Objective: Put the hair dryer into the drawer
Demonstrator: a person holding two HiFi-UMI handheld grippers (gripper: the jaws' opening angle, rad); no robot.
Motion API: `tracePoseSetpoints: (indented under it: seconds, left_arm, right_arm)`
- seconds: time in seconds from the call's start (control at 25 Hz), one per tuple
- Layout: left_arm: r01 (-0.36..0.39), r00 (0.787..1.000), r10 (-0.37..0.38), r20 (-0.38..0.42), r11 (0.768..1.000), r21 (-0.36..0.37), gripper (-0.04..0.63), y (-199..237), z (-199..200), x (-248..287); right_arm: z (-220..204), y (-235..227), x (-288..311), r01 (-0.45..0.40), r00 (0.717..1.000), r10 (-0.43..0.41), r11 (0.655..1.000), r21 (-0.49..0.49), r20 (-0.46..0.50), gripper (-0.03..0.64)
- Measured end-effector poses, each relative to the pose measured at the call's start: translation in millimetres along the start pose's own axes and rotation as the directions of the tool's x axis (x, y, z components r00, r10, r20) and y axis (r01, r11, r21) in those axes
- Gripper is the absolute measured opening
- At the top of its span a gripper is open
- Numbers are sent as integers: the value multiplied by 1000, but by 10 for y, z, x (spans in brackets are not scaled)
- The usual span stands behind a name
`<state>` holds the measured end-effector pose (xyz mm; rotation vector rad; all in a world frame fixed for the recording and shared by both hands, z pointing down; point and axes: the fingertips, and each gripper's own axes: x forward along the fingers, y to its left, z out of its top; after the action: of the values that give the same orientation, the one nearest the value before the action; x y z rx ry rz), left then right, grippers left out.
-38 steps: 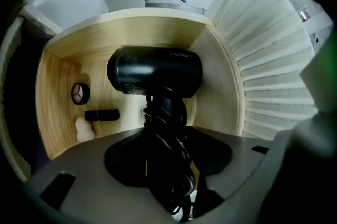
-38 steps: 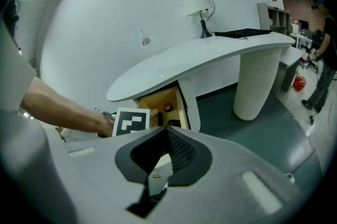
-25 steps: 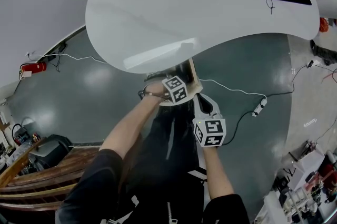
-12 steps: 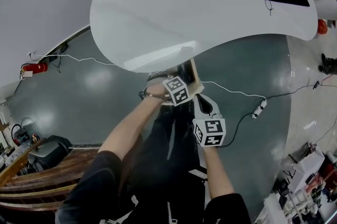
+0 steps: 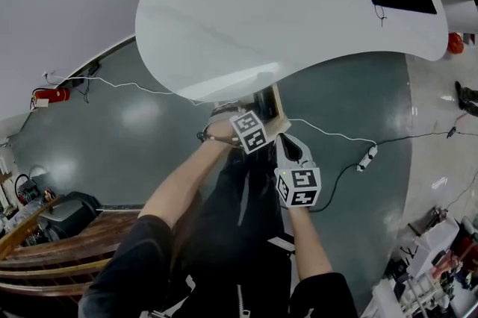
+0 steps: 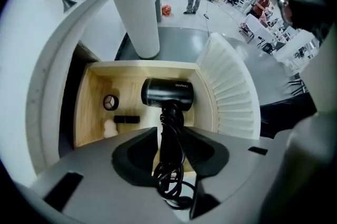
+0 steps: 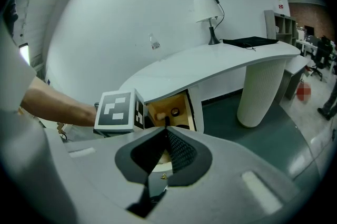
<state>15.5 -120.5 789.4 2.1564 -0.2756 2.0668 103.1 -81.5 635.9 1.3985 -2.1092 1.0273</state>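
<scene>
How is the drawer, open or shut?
Open. The drawer sticks out from under the white desk, and its wooden inside shows.

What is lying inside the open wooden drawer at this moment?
A black hair dryer, a small ring, a black bar and a pale lump. The drawer has its near end covered.

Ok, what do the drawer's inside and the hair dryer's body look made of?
Drawer: light wood or wood veneer, matt; pale tan with faint grain on floor and walls. Hair dryer: black, probably plastic, satin finish; soft highlights along the barrel, printed logo.
</scene>
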Motion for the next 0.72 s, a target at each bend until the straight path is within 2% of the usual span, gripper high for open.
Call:
tracePoseSetpoints:
  seconds: [0.32, 0.72]
  left_arm:
    - [-40, 997, 42, 60, 999, -33, 59, 36, 1, -276]
    - [-36, 989, 52, 140, 993, -110, 29, 51, -106, -781]
  right_arm:
    - [209, 38, -87, -11, 1000, 11, 1000, -29, 27, 3]
    - [501, 201, -251, -23, 998, 27, 996, -89, 52, 3]
